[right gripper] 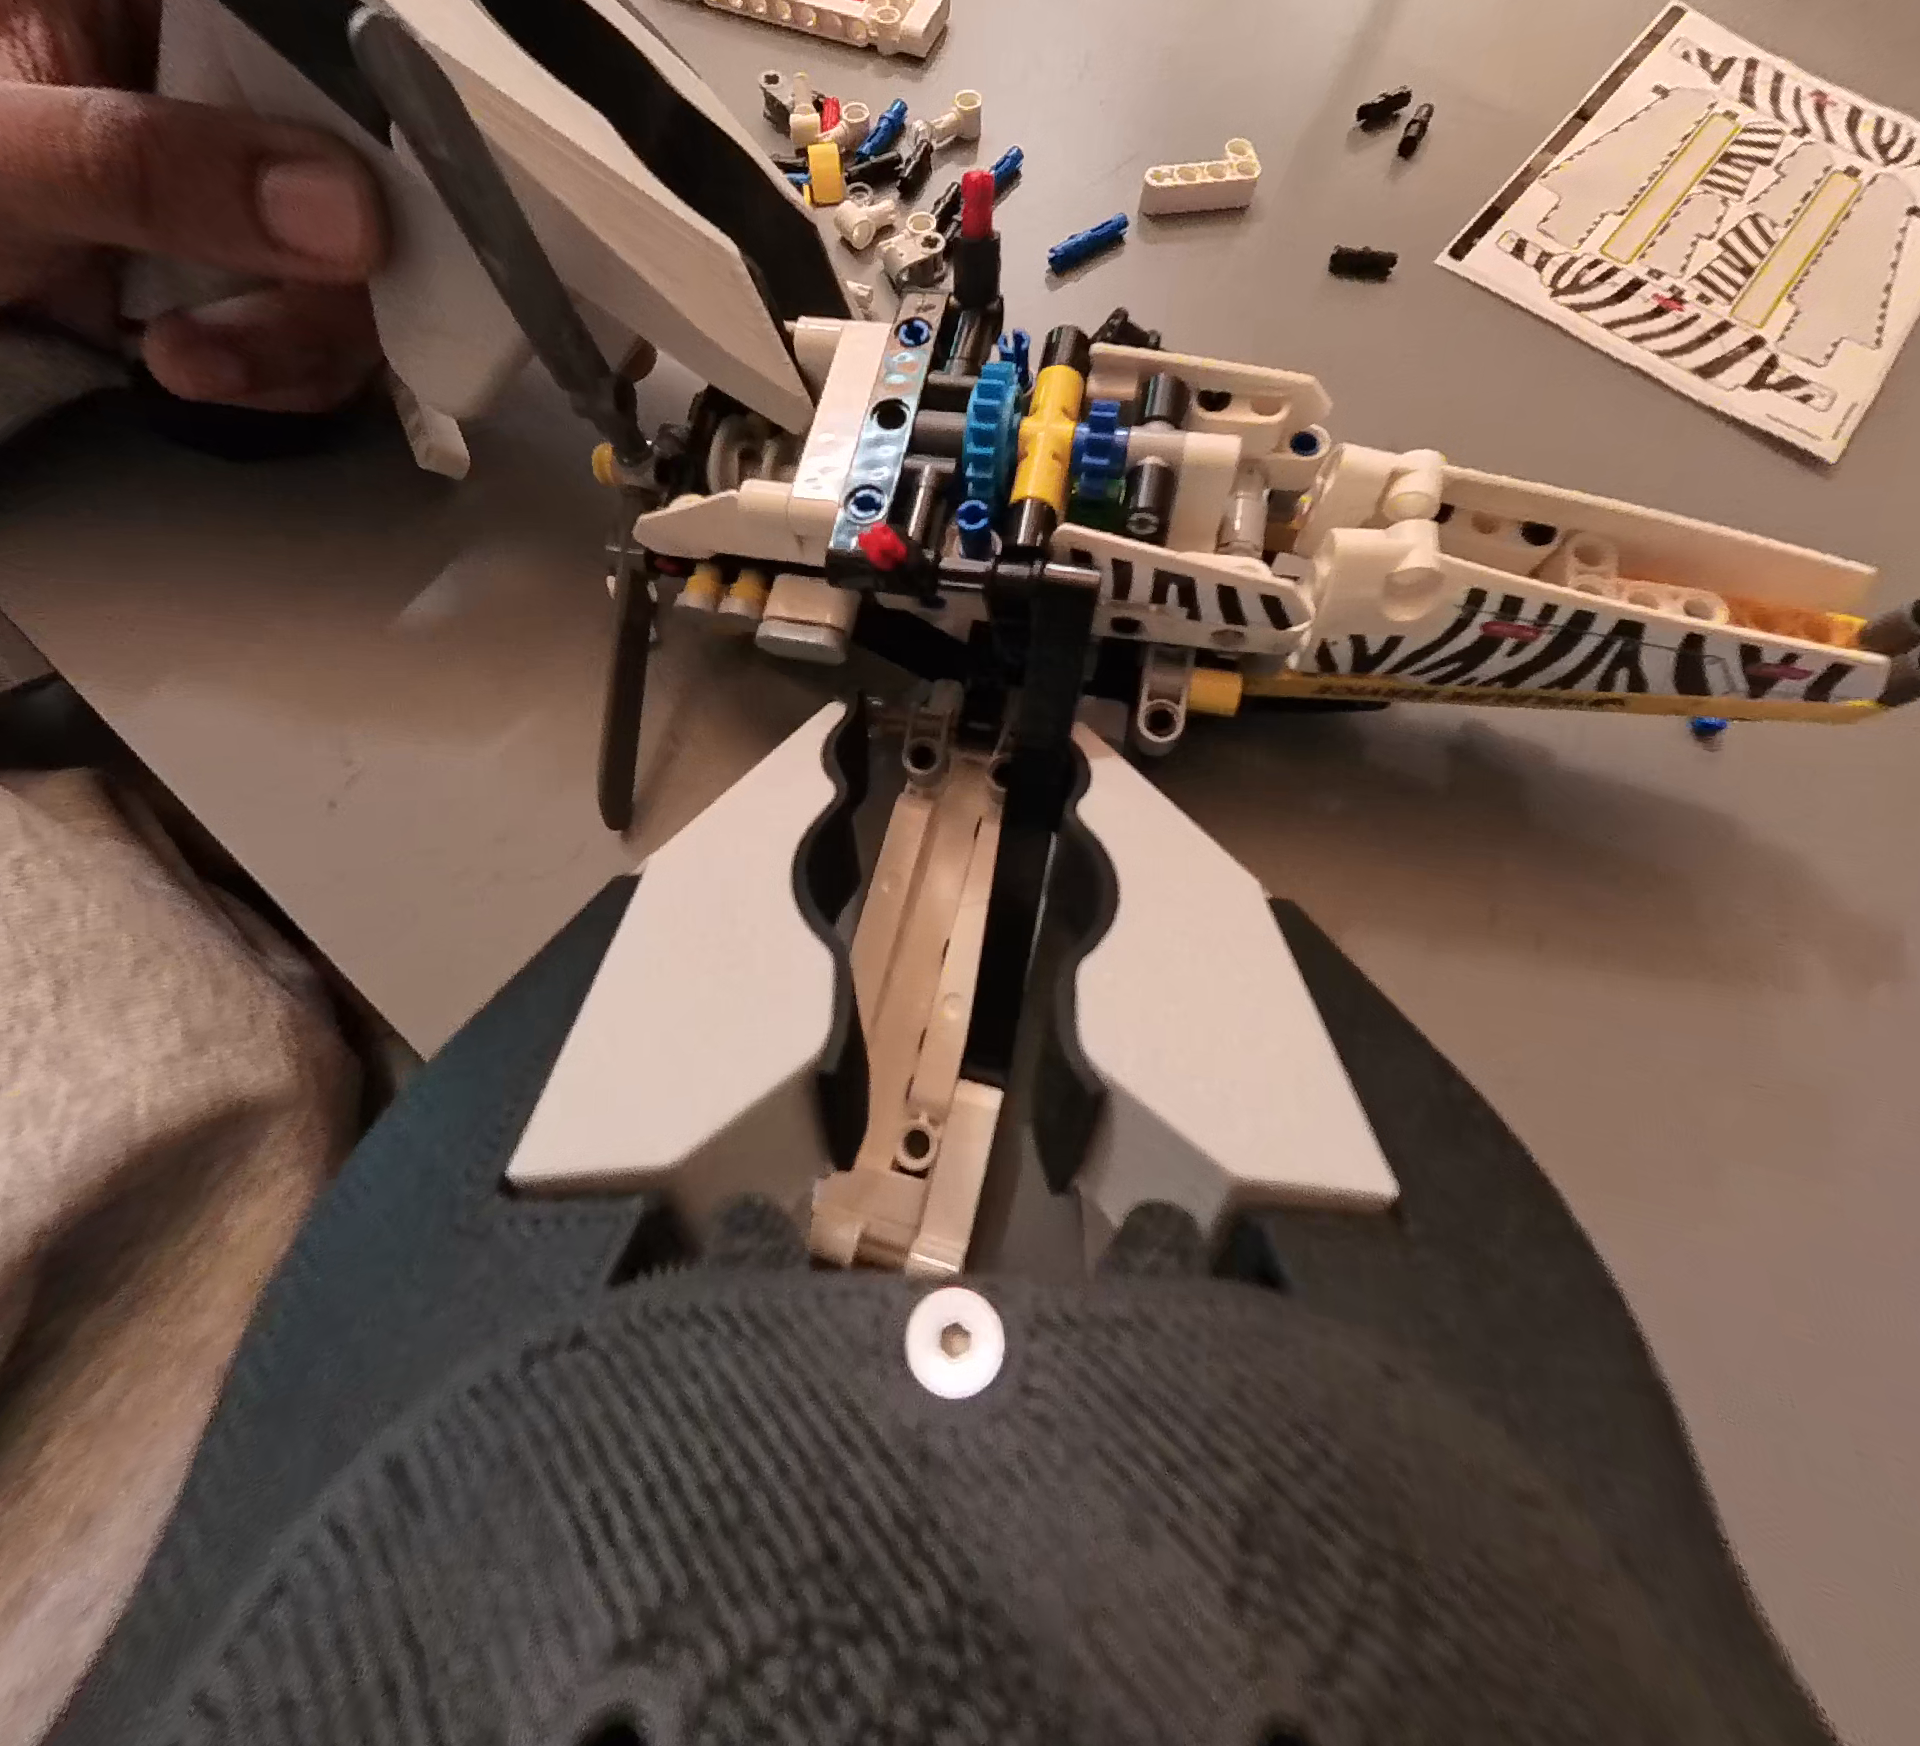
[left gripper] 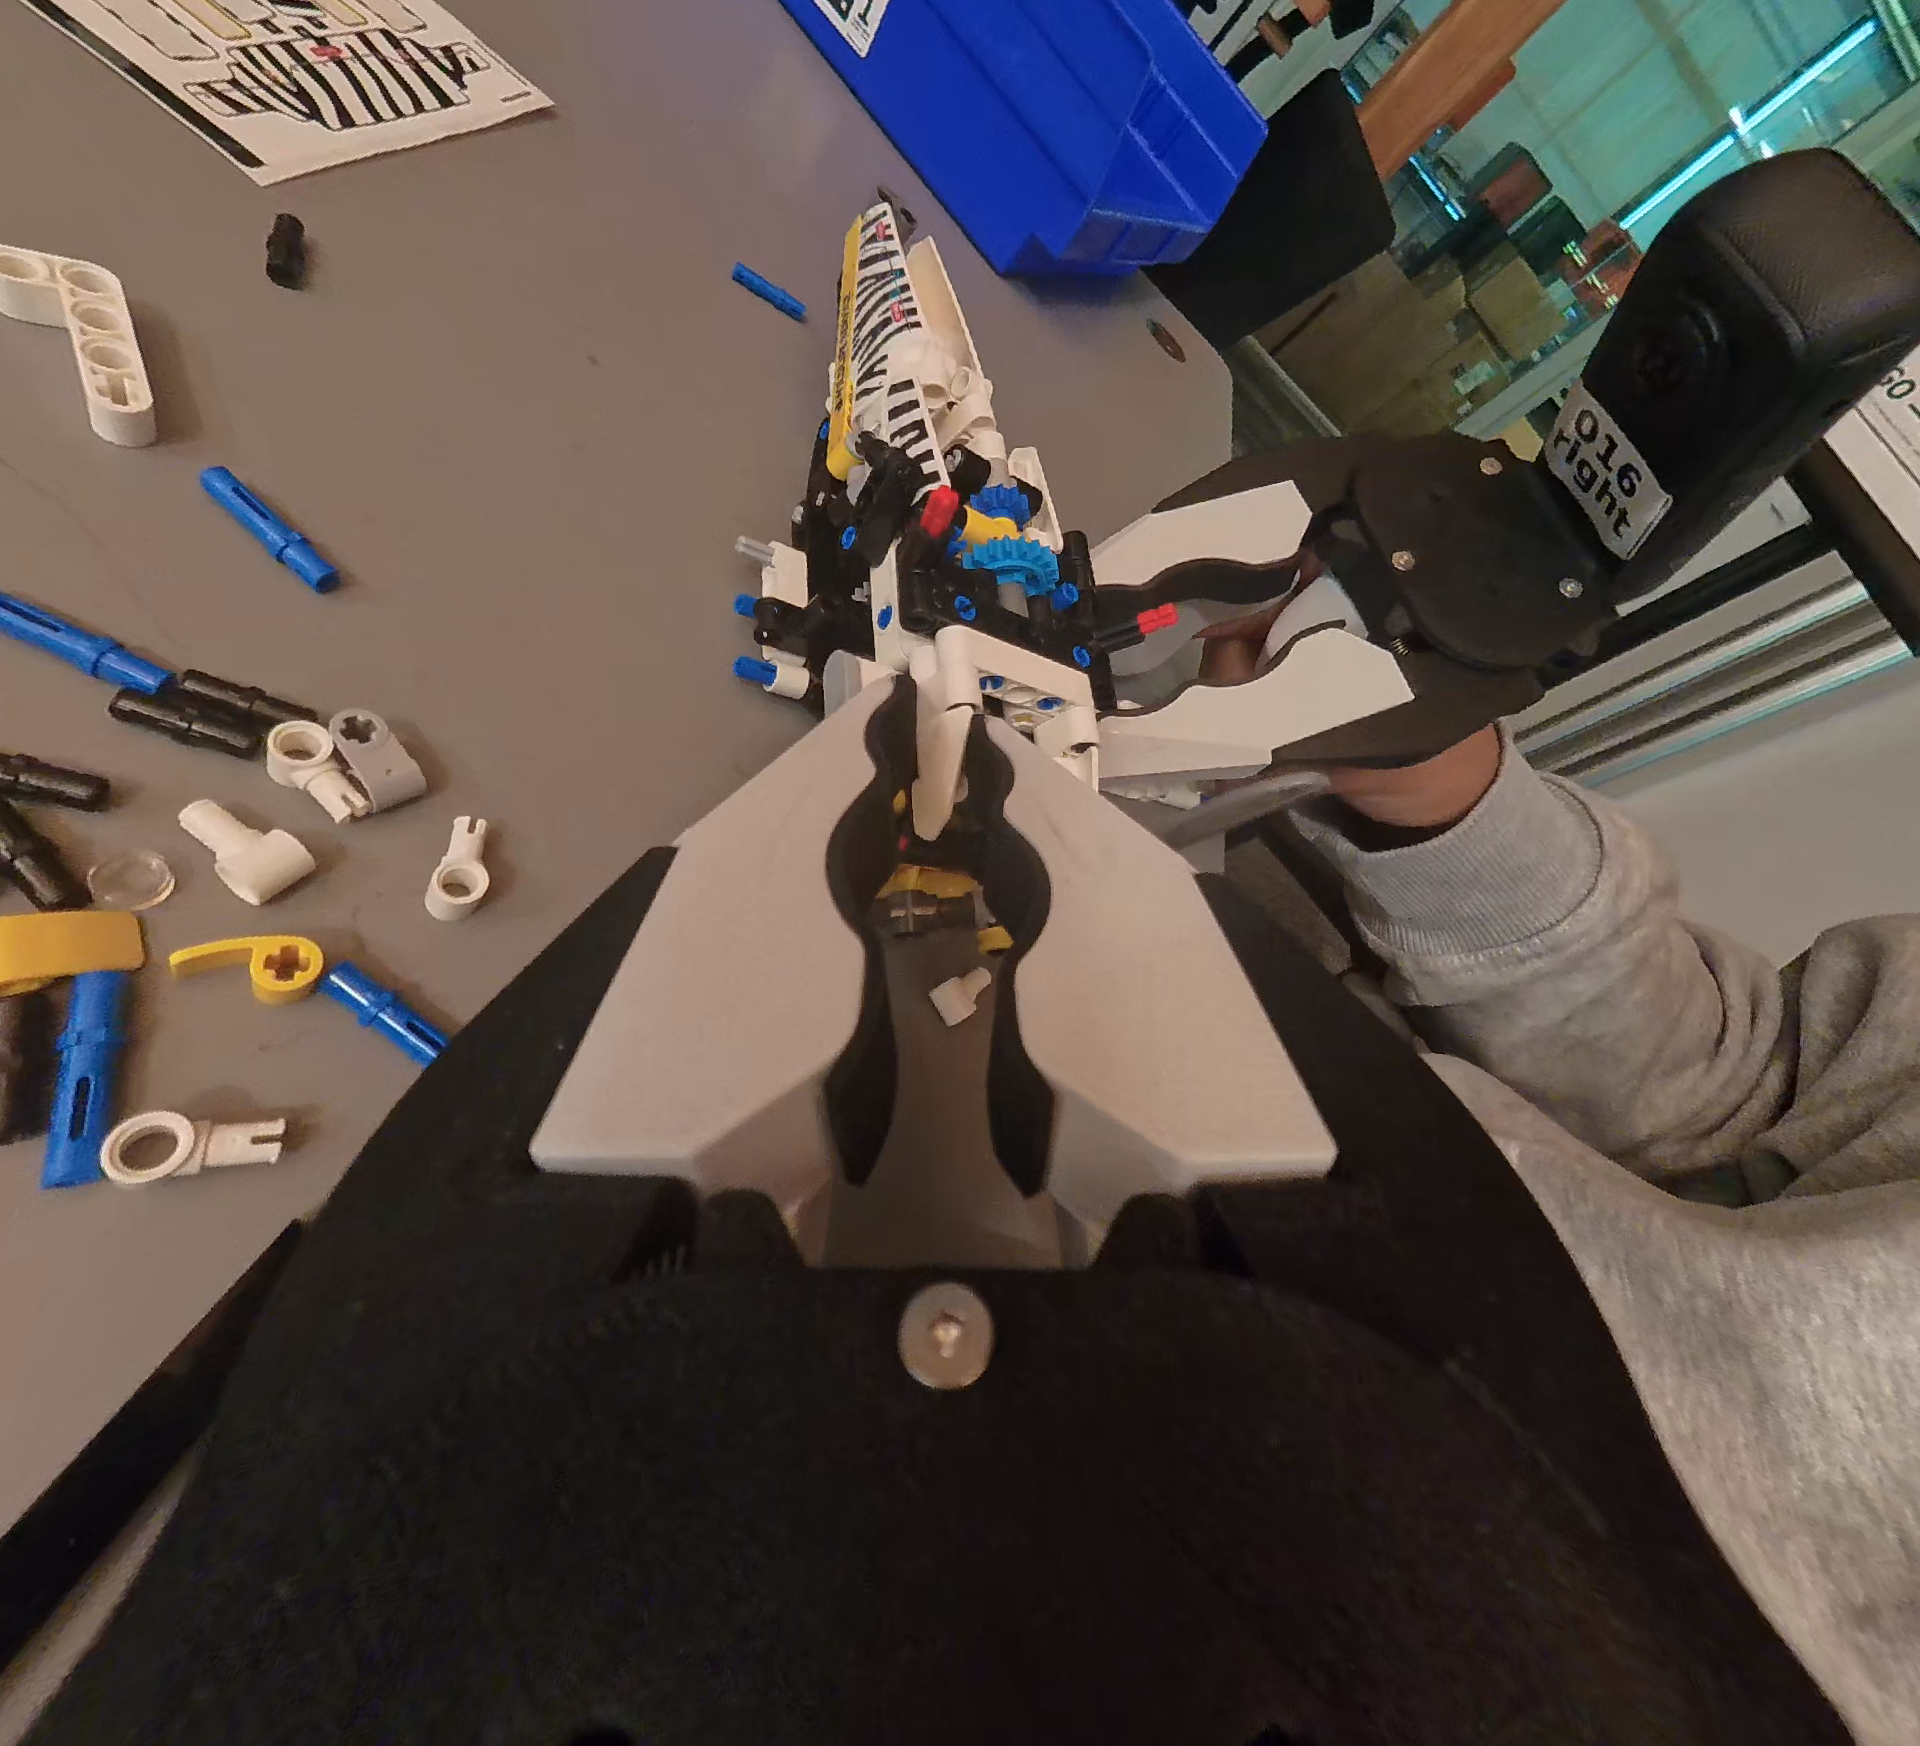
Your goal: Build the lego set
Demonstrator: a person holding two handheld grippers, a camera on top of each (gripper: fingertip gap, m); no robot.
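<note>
Both the left gripper (left gripper: 940, 740) and right gripper (right gripper: 971, 761) clamp the lego model (right gripper: 1039, 470) near the table edge (right gripper: 260, 813); light, brittle, best held by its frame

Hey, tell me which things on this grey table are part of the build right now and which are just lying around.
In use:
- white, black and yellow zebra-striped lego model, gripped by both tools
- left tool
- right tool
- loose blue, black and white lego pins and connectors

Lying about:
- blue plastic bin
- zebra-striped sticker sheet
- black office chair
</note>
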